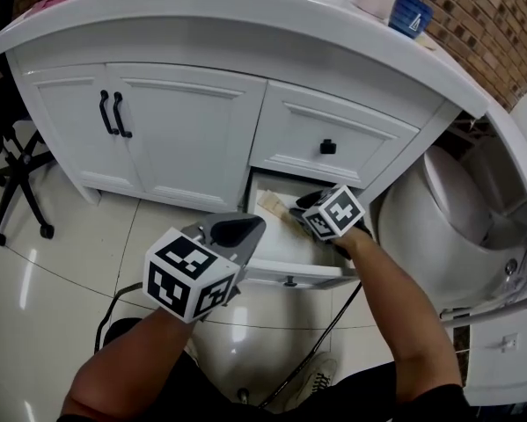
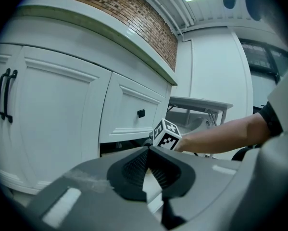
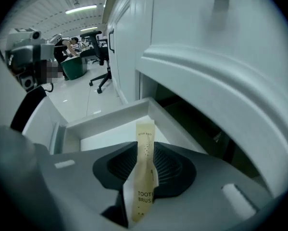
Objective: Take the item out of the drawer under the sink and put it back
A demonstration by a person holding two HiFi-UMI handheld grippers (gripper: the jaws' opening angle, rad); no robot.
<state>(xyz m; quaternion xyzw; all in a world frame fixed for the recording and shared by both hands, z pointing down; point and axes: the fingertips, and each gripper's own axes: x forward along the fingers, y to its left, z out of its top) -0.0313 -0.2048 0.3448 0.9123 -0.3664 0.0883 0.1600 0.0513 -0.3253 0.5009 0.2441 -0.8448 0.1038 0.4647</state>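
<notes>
Clamped between the jaws of the right gripper (image 3: 144,150) is the toothbrush packet (image 3: 144,131) – a narrow, cream paper sleeve held across its flat faces, one end projecting past the jaw tips. The packet sits over the interior of the open drawer (image 3: 105,118), toward its rear edge; whether it touches the drawer floor cannot be determined. Handling estimate: very light, with a thin sleeve that creases easily around a probably stiffer core – grip mid-length, flat sides against the pads, moderate force. The left gripper (image 2: 147,153) hangs before the drawer's front edge, jaws together, nothing between them.
</notes>
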